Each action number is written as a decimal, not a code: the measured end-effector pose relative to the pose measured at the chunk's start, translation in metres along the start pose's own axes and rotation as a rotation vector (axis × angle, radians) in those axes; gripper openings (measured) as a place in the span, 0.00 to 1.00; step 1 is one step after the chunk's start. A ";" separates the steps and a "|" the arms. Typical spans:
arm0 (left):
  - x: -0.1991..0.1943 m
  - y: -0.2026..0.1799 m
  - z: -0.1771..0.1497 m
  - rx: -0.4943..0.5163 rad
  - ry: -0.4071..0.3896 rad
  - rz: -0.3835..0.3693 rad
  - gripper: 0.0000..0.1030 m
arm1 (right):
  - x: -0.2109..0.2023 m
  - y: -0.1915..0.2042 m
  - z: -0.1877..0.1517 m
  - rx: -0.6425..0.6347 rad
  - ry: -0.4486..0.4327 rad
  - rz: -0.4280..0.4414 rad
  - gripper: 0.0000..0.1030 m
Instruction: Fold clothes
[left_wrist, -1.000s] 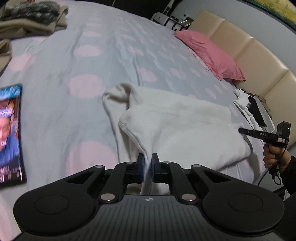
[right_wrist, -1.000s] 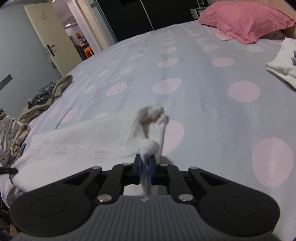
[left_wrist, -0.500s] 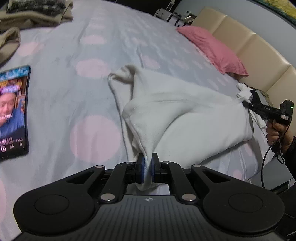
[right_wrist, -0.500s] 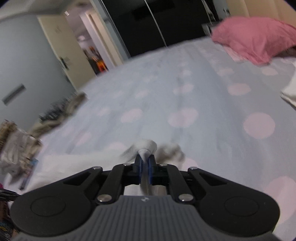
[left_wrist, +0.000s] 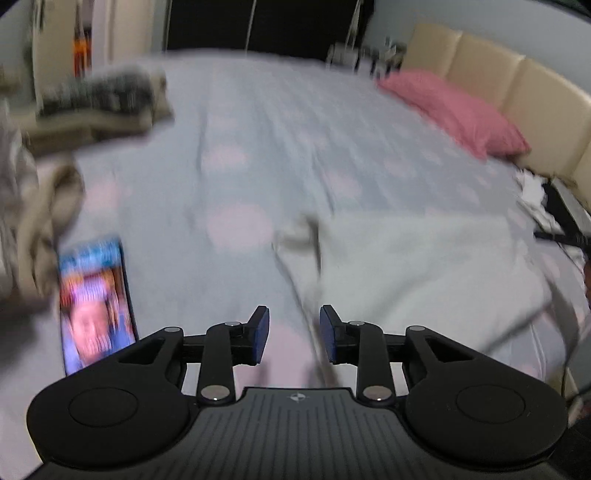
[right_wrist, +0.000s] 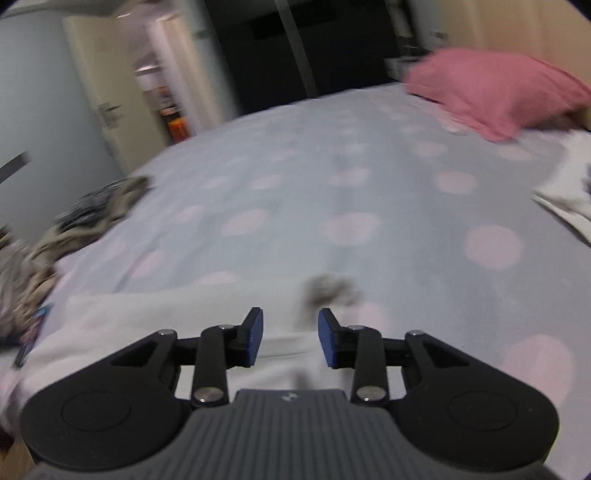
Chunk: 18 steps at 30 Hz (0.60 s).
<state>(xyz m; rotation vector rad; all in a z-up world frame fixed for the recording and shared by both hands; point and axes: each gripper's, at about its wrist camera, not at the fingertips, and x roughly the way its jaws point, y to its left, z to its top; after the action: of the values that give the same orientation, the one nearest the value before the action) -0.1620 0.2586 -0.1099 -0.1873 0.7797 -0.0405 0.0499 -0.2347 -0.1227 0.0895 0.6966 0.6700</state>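
- Looking along our left gripper, we saw its jaws spread apart with nothing between them, above the near edge of the bed.
- The white garment lay flat on the bed, ahead and to the right of those fingers; a blurred strip of it ran down between them, and we could not tell whether it touched.
- A phone with a lit screen lay to the left, near a pile of clothes. A pink pillow sat by the headboard.
- Along our right gripper, the jaws also stood apart and held nothing.
- The garment stretched left under and ahead of the fingers, a bunched end just beyond the tips.
- The pillow lay far right, clothes far left, a door beyond. Both views were motion-blurred.
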 end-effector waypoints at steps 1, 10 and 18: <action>0.000 -0.006 0.004 0.010 -0.023 -0.017 0.26 | 0.003 0.014 -0.002 -0.042 0.017 0.027 0.36; 0.063 -0.096 -0.003 0.397 0.096 -0.121 0.37 | 0.045 0.119 -0.038 -0.336 0.112 0.155 0.37; 0.068 -0.078 -0.018 0.349 0.130 -0.098 0.36 | 0.036 0.098 -0.055 -0.330 0.130 0.090 0.41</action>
<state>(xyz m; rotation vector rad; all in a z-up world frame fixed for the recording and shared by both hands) -0.1242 0.1723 -0.1553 0.1101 0.8796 -0.2824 -0.0167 -0.1435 -0.1568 -0.2299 0.7005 0.8749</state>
